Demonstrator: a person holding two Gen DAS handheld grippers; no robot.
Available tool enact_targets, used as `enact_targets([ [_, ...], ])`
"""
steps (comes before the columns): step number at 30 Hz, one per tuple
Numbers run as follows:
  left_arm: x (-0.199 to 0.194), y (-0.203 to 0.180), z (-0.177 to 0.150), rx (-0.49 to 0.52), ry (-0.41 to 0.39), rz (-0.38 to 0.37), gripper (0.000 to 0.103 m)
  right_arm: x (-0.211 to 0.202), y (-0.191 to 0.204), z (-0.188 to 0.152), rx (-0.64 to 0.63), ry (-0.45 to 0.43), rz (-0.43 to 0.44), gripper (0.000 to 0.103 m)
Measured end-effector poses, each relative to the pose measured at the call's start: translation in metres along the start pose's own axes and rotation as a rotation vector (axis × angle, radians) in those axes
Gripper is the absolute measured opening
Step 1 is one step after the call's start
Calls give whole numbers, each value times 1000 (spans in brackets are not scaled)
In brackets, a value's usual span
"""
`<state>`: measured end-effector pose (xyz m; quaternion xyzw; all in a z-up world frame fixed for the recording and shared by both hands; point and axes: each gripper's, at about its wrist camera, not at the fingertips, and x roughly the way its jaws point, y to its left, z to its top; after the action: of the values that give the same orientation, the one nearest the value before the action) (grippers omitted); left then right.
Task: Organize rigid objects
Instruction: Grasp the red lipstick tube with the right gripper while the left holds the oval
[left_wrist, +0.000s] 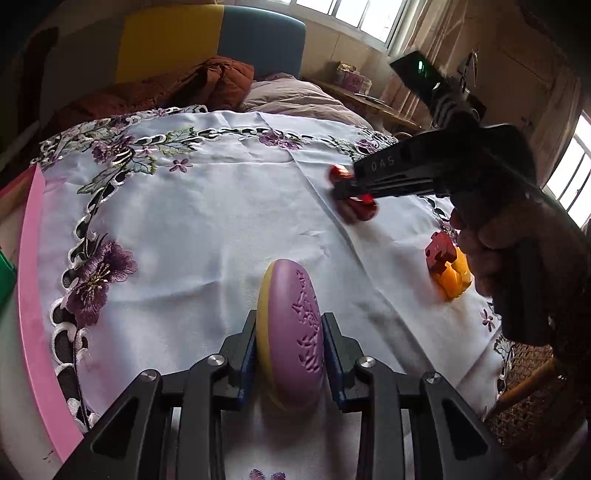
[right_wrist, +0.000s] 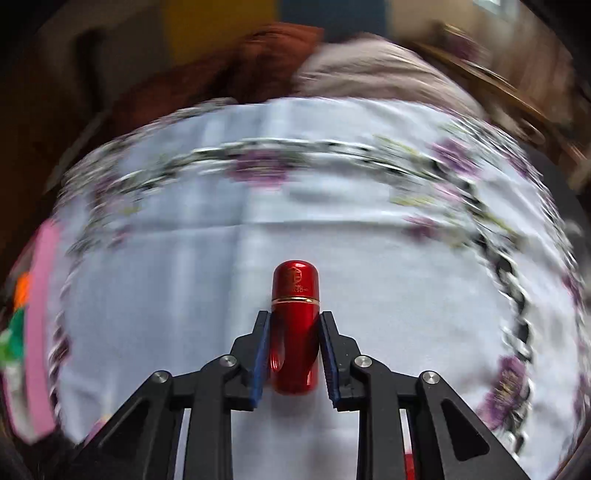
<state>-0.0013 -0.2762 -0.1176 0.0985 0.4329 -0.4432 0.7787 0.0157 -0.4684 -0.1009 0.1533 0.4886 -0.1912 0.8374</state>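
My left gripper (left_wrist: 290, 321) is shut on an oval purple and yellow case (left_wrist: 295, 317) with raised lettering, held on edge just above the white embroidered tablecloth (left_wrist: 207, 221). My right gripper (right_wrist: 294, 317) is shut on a glossy red capsule-shaped container (right_wrist: 295, 332) with a gold band, its domed end sticking out past the pads. In the left wrist view that right gripper (left_wrist: 347, 190) reaches in from the right, held by a hand (left_wrist: 480, 251), with the red container (left_wrist: 364, 210) blurred between its fingers low over the cloth.
A red puzzle-shaped block (left_wrist: 439, 247) rests on an orange piece (left_wrist: 454, 282) at the right of the cloth. A pink rim (left_wrist: 31, 258) runs along the left edge, with a green thing (left_wrist: 5, 273) beyond it. Bedding lies behind the table.
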Motion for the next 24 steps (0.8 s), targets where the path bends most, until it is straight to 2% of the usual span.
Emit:
enact_targets([
  [2,-1,-3,0,11,-4,12,31,2,17,-4,-61,23,97,26],
  [3,-1,-3,0,6,-4,14,31,7,25,-7,-87,52,104,27],
  [5,-3,-2,-1,-3,-5,16,31,11,31,-10,-123,54,81,27],
  [9,-6,-6,-2,9,0,42,31,12,24,-11,-85,61,115,26],
  [16,-15,-4,-5,3,12,71,31,9,22,-15,-112,48,109,27],
  [24,-32,-3,-5,2,-12,114,29,11,33,-15,-191,26,60,27],
])
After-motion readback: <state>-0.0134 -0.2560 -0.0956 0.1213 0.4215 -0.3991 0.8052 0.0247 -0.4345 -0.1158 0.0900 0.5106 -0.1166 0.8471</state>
